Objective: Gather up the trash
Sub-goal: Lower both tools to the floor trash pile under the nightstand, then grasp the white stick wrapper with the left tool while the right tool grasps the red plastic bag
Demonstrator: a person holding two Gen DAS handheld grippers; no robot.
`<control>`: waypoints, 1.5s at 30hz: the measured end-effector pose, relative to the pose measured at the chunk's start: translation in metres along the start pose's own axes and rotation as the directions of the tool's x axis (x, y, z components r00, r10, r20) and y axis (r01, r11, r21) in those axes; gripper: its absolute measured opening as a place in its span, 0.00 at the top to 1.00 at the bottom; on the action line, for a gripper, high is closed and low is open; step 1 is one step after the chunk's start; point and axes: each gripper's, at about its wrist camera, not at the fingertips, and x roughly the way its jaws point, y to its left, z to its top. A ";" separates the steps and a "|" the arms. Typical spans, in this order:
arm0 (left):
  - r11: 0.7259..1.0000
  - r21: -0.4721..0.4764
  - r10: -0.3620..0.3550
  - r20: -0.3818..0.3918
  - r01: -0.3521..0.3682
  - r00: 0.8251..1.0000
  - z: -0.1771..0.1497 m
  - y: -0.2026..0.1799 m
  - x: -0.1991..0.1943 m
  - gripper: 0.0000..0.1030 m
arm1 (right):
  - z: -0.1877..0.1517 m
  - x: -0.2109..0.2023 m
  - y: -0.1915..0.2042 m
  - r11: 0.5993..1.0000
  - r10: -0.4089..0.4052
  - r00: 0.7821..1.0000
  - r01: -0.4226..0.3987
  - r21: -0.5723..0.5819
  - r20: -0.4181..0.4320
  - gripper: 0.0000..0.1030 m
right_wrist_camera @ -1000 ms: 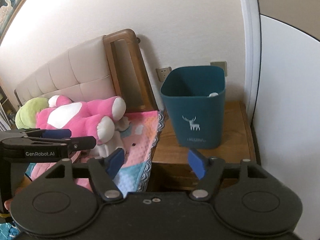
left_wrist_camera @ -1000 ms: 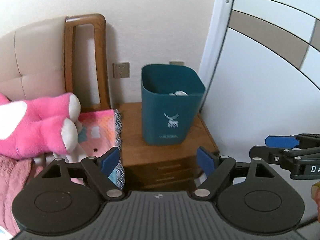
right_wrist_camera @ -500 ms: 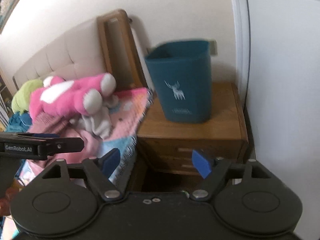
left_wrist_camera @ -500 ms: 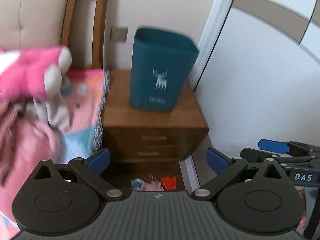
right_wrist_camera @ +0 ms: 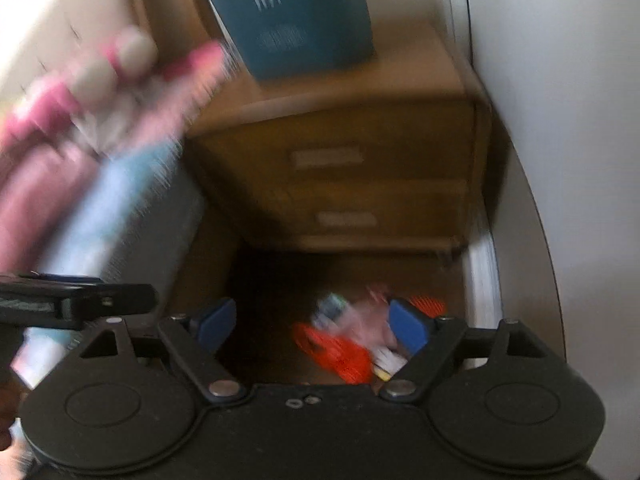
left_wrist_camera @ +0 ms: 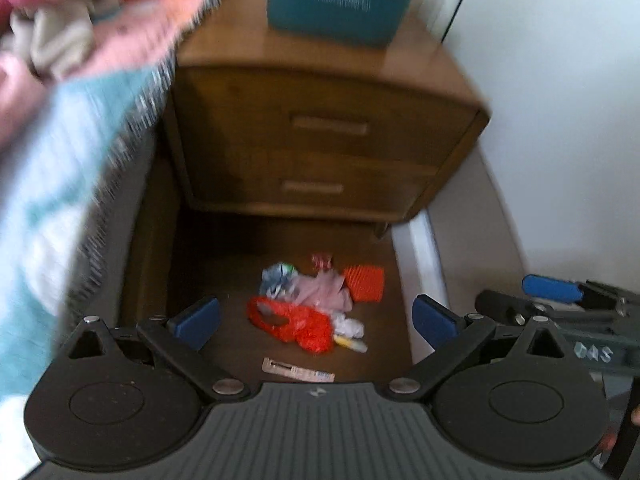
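Both tools are pointing steeply down at a small heap of trash (left_wrist_camera: 308, 312) that is lying on the dark floor (left_wrist_camera: 224, 344) in front of the wooden nightstand (left_wrist_camera: 320, 136), in the narrow gap between the bed side and the white wardrobe base. The left tool (left_wrist_camera: 316, 318) is standing spread wide with nothing between its blue pads, and the red crinkled wrapper (left_wrist_camera: 296, 326) is sitting in line with its gap. The right tool (right_wrist_camera: 312, 326) is opening its jaws, also empty, with the same red wrapper showing beyond them. The step in hand looks like the reach for a first piece, and it would go best by choosing one item per tool, the red wrapper for the left and perhaps the orange ribbed piece (left_wrist_camera: 365, 283) near the wardrobe side for the right, closing only once the pads are straddling it at floor level. The thin flat strip (left_wrist_camera: 298, 372) nearest the camera is lying flush and will probably be hard to pinch. The teal bin (left_wrist_camera: 340, 0) is standing on top of the nightstand, toward its back right corner, so every piece will need carrying up there. The pink and blue blanket (left_wrist_camera: 80, 128) is hanging over the bed edge on the left and crowding the gap, and the two tools are working close together, so they could knock each other.
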 end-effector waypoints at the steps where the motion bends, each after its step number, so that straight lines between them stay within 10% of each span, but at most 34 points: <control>1: 1.000 0.005 0.004 -0.016 -0.004 1.000 -0.011 0.001 0.019 0.00 | -0.007 0.016 -0.006 1.000 -0.012 1.000 0.012 -0.005 -0.015 0.19; 8: 0.999 0.015 0.035 -0.142 -0.034 0.989 -0.082 0.011 0.138 0.00 | -0.060 0.125 -0.043 1.000 -0.002 0.990 0.000 -0.011 -0.139 0.19; 19: 0.969 -0.206 0.051 -0.373 -0.136 0.926 -0.149 0.054 0.310 0.00 | -0.113 0.260 -0.062 0.995 0.049 0.962 -0.070 -0.071 -0.269 0.21; 40: 0.861 -0.455 -0.048 -0.518 -0.227 0.854 -0.185 0.074 0.445 0.01 | -0.133 0.387 -0.071 0.999 0.041 0.929 -0.033 0.029 -0.369 0.26; 42: 0.851 -0.466 -0.038 -0.516 -0.243 0.856 -0.188 0.075 0.446 0.01 | -0.134 0.391 -0.072 0.999 0.038 0.927 -0.022 0.046 -0.374 0.32; 44: 0.848 -0.464 -0.026 -0.519 -0.256 0.854 -0.188 0.074 0.448 0.01 | -0.135 0.396 -0.073 0.998 0.024 0.922 -0.002 0.058 -0.386 0.75; 45: 0.851 -0.457 -0.020 -0.521 -0.260 0.853 -0.189 0.073 0.448 0.01 | -0.136 0.399 -0.072 0.998 0.008 0.920 0.017 0.061 -0.392 0.75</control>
